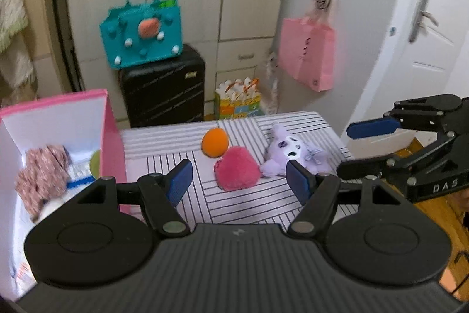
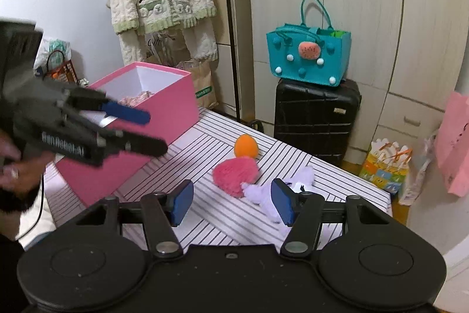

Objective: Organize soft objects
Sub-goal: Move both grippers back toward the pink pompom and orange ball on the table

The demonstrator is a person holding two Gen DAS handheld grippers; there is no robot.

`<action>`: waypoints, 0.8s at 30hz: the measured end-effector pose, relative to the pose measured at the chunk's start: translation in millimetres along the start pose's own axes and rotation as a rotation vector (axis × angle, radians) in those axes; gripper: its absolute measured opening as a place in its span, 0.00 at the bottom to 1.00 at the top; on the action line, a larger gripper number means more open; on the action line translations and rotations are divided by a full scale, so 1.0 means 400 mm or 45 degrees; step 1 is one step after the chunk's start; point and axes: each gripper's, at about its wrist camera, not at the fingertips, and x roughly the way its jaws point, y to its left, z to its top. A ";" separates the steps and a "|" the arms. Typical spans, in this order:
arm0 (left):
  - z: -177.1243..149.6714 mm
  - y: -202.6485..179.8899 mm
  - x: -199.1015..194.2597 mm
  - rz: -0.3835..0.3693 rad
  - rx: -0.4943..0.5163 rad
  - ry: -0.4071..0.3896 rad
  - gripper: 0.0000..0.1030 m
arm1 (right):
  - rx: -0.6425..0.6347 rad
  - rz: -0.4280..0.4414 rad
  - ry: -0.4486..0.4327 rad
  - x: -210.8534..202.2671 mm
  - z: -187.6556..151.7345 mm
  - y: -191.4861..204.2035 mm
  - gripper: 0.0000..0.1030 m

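My left gripper point(image 1: 239, 181) is spread wide, its blue pads well apart, grasping nothing and touching nothing; it hangs above the near part of the striped table point(image 1: 252, 204). Between the pads, at about 12 o'clock, lies the pink plush toy point(image 1: 236, 172), with the orange plush ball point(image 1: 215, 142) just behind it at 11 o'clock and the lilac plush animal point(image 1: 293, 156) touching its side at 1 o'clock. The pink box point(image 1: 112, 137) stands at 9 o'clock, lid off, with a crumpled floral cloth point(image 1: 42, 175) inside.

My right gripper point(image 2: 231, 201) is likewise released, pads far apart and empty, above the table's near edge. Its right-hand pad hides part of the lilac plush animal point(image 2: 261, 192); whether it touches I cannot tell. The pink plush toy point(image 2: 234, 172) lies at 12 o'clock, the orange plush ball point(image 2: 245, 147) beyond it, the pink box point(image 2: 164, 113) at 10 o'clock.

Behind the table a teal felt tote point(image 2: 307, 55) sits on a black suitcase point(image 2: 315, 116)
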 end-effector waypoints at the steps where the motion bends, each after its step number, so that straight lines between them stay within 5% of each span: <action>1: -0.002 -0.001 0.016 0.005 -0.029 0.010 0.68 | 0.014 0.009 0.004 0.012 0.004 -0.012 0.62; 8: -0.027 -0.015 0.139 0.110 -0.137 0.019 0.66 | 0.156 0.095 0.011 0.106 0.029 -0.098 0.62; 24: -0.061 0.020 0.288 0.137 -0.416 0.026 0.64 | 0.292 0.217 0.172 0.342 0.084 -0.148 0.62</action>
